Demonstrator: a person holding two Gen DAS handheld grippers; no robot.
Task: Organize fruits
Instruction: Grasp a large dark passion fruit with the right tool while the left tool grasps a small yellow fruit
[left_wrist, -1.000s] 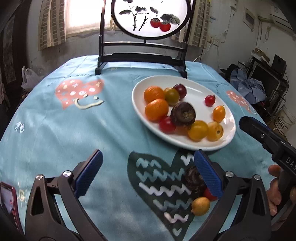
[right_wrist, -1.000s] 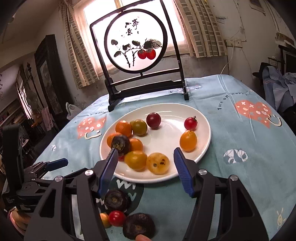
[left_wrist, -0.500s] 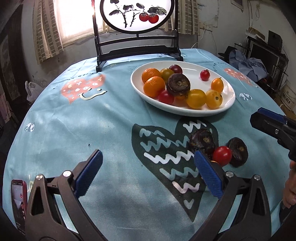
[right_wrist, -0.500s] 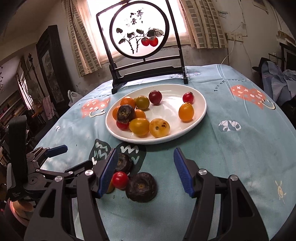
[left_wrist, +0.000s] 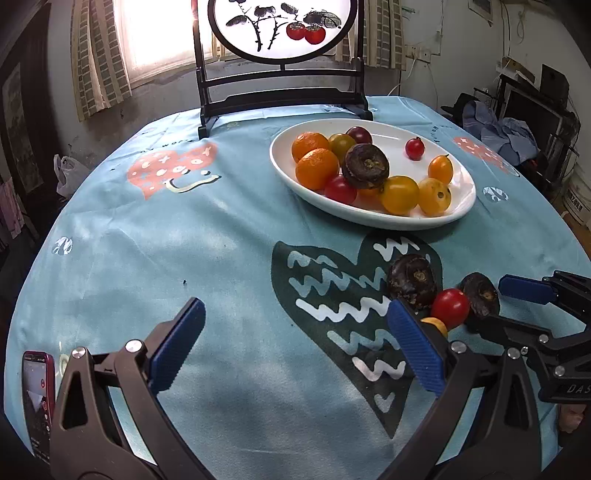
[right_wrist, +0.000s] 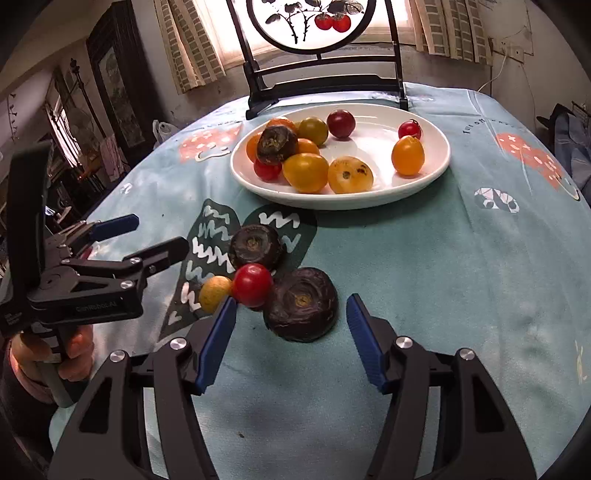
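Fruit fills the left half of a white oval ceramic plate (right_wrist: 424, 184) that sits on a round table under a light-blue printed tablecloth (right_wrist: 461, 258). In the plate lie two orange mandarins (left_wrist: 317, 168), a green-yellow tomato (right_wrist: 313, 130), a dark red tomato (right_wrist: 340, 123), a dark brown wrinkled fruit (right_wrist: 276, 143) resting on top of the pile, a red cherry tomato (right_wrist: 266, 170), a round yellow tomato (right_wrist: 306, 172), a spotted yellow tomato (right_wrist: 349, 174), an orange oval tomato (right_wrist: 407, 154) and a small red cherry tomato (right_wrist: 409, 129) set apart at the right side.

Four fruits lie loose on the cloth in front of the plate, clustered and touching: a dark brown wrinkled round fruit (right_wrist: 255, 245) nearest the plate, a bright red cherry tomato (right_wrist: 252, 284), a small yellow fruit (right_wrist: 215, 293) to its left, and a larger dark brown flattened fruit (right_wrist: 301, 308).

The right gripper (right_wrist: 291, 339), with blue ribbed pads, has its jaws spread wide and empty; the larger dark fruit lies just ahead of and between the fingertips, and the red tomato sits near the left pad.

The left gripper (left_wrist: 295, 339) is also spread wide and holds nothing; the loose cluster lies just beyond its right finger (left_wrist: 415, 343).

Behind the plate stands a black-framed round painted screen (right_wrist: 321, 79).
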